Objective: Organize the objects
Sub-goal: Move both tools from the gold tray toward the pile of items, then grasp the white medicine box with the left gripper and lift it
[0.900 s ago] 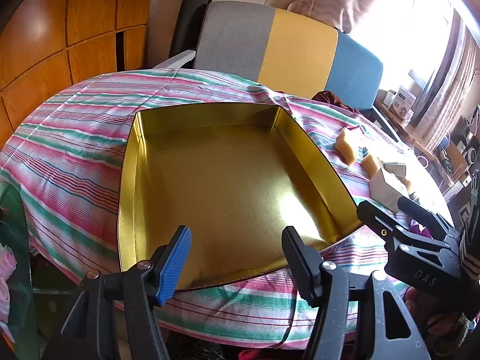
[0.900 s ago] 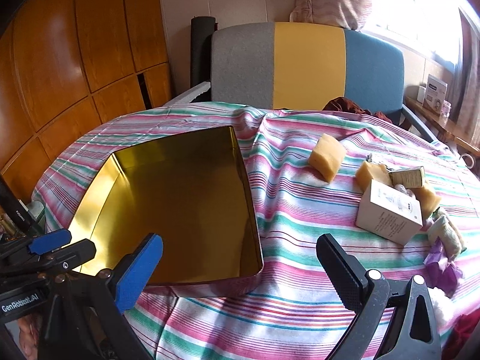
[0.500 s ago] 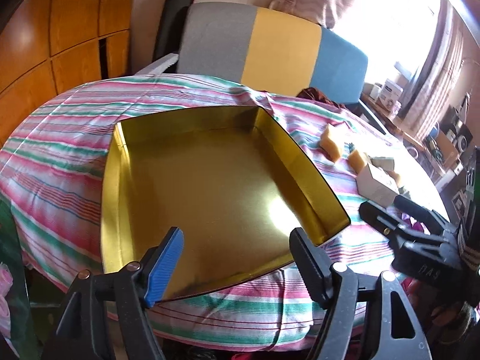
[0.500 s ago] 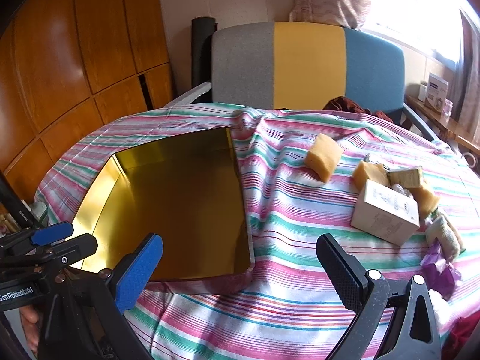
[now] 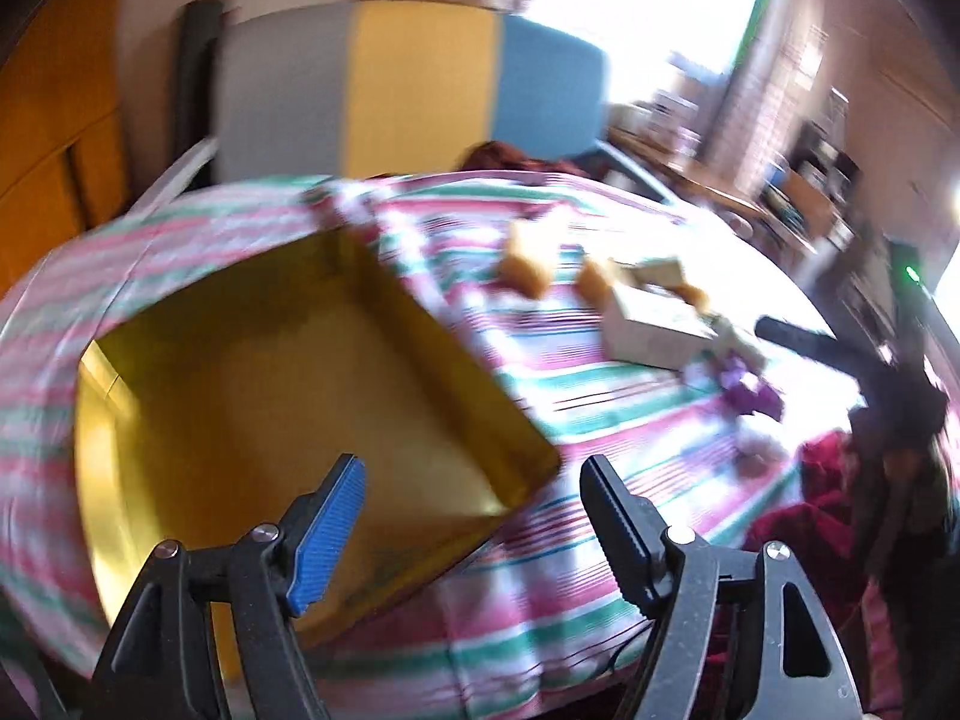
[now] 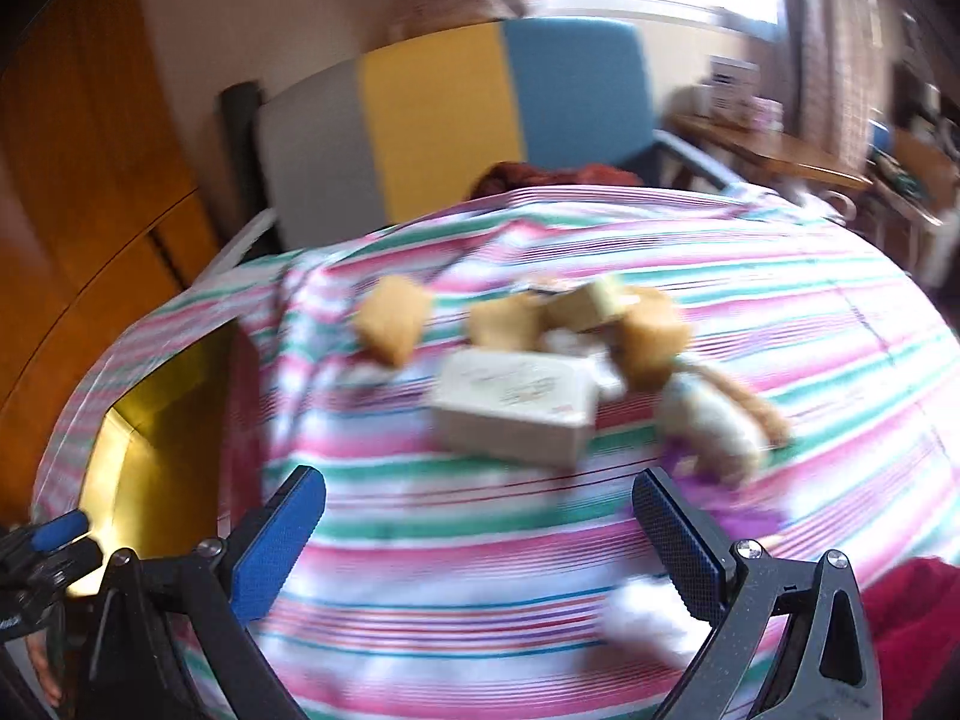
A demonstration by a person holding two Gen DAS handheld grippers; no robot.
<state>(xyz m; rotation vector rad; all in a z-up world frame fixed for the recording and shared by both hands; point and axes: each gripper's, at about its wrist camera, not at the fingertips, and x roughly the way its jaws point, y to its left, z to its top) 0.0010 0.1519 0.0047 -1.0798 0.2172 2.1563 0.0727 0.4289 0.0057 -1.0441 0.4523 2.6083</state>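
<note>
Through the blurred left wrist view, my left gripper [image 5: 471, 516] hangs open and empty over the gold tin [image 5: 288, 414] on the striped tablecloth [image 5: 630, 414]. Through the right, my right gripper [image 6: 480, 534] gapes empty before the white box [image 6: 516, 408] and yellow sponges [image 6: 393, 324].

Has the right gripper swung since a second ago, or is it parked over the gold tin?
Yes. The right gripper has swung right: the white box now sits between its fingers, and the gold tin has slid to the left edge.
</note>
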